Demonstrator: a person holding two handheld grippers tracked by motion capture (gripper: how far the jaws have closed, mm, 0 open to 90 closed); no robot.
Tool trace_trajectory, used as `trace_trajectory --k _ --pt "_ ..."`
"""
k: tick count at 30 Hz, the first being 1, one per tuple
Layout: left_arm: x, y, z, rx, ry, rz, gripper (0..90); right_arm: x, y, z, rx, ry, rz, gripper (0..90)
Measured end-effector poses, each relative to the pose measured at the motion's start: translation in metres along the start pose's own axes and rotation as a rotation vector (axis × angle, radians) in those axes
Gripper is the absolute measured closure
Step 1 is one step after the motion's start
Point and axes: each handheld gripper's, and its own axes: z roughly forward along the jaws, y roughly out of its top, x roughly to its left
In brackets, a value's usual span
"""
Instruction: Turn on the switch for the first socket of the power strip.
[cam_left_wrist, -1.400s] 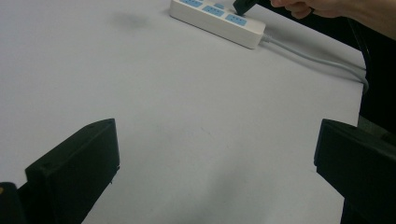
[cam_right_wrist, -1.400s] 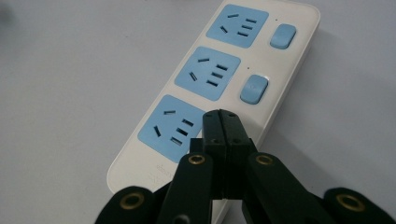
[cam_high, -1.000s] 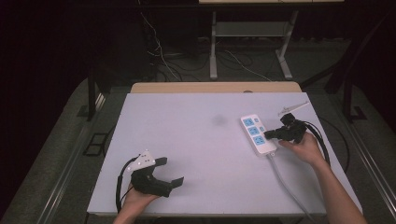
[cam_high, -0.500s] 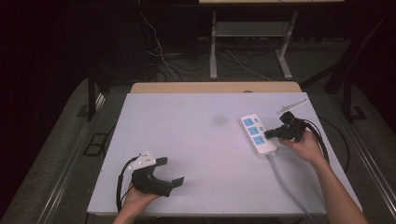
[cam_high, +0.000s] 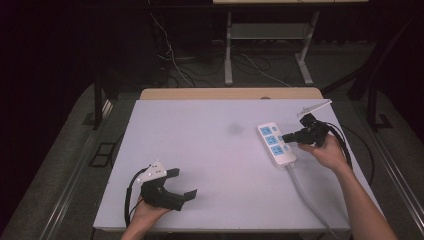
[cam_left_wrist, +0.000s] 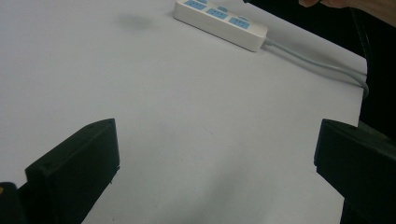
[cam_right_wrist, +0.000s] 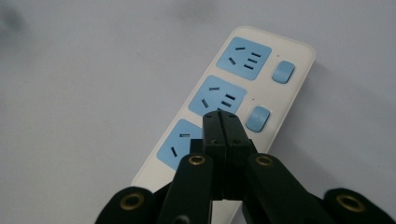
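A white power strip (cam_high: 275, 143) with three blue sockets and blue switches lies at the right of the white table (cam_high: 215, 150); its grey cord (cam_high: 305, 192) runs toward the front edge. My right gripper (cam_high: 283, 137) is shut with nothing between its jaws, its tip just over the strip's right side. In the right gripper view the closed tips (cam_right_wrist: 222, 116) hover above the strip (cam_right_wrist: 243, 88) between the middle and nearest sockets. My left gripper (cam_high: 180, 184) rests open near the front left, far from the strip (cam_left_wrist: 219, 23). Its jaws stand wide apart over bare table.
A wooden strip (cam_high: 230, 93) borders the table's far edge. Behind it are a metal stand (cam_high: 265, 45) and loose cables (cam_high: 170, 55) on the dark floor. A faint grey smudge (cam_high: 234, 129) marks the table left of the power strip.
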Motion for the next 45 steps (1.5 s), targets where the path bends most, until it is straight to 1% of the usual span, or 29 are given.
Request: trace_trajectory --k 9,12,14,20,22,27,28,30,32,35,37,40,43,45 --pt "-0.001 0.000 0.000 -0.005 -0.002 -0.004 0.0 0.001 -0.002 -0.015 -0.012 -0.023 0.029 90.0" --pt "-0.001 0.000 -0.001 -0.005 -0.001 -0.003 0.0 0.002 -0.003 -0.022 -0.025 -0.030 0.036 90.0" --pt "-0.001 0.000 -0.001 -0.008 -0.001 -0.004 0.0 0.004 -0.004 -0.030 -0.037 -0.037 0.049 89.9" --pt "-0.001 0.000 -0.001 -0.008 -0.002 -0.004 0.0 0.008 -0.006 -0.039 -0.054 -0.042 0.065 89.9" --pt "-0.001 0.000 0.000 -0.005 -0.003 -0.001 0.0 0.010 -0.006 -0.043 -0.061 -0.048 0.069 89.9" --pt "-0.003 0.001 0.001 -0.005 -0.006 0.000 0.0 0.019 -0.008 -0.048 -0.066 -0.046 0.072 89.9" --pt "-0.003 0.001 0.001 -0.006 -0.004 0.001 0.0 0.023 -0.009 -0.050 -0.071 -0.043 0.071 89.8" --pt "-0.003 0.001 0.000 -0.009 -0.003 0.000 0.0 0.025 -0.010 -0.051 -0.072 -0.043 0.070 89.7" --pt "-0.002 0.000 0.000 -0.009 -0.002 -0.001 0.0 0.029 -0.013 -0.053 -0.082 -0.043 0.077 88.7" --pt "-0.002 0.000 0.000 -0.008 -0.001 -0.002 0.0 0.033 -0.017 -0.057 -0.084 -0.038 0.103 78.9" --pt "-0.002 0.001 0.000 -0.009 -0.001 -0.001 0.0 0.036 -0.021 -0.058 -0.094 -0.046 0.116 71.5" --pt "-0.003 0.001 0.000 -0.011 0.000 -0.001 0.0 0.040 -0.028 -0.060 -0.122 -0.044 0.143 59.0" --pt "-0.002 0.001 0.000 -0.010 0.001 -0.001 0.0 0.045 -0.036 -0.062 -0.150 -0.030 0.164 45.9" --pt "-0.002 0.001 0.000 -0.010 0.002 -0.003 0.0 0.048 -0.040 -0.063 -0.170 -0.019 0.170 37.6"
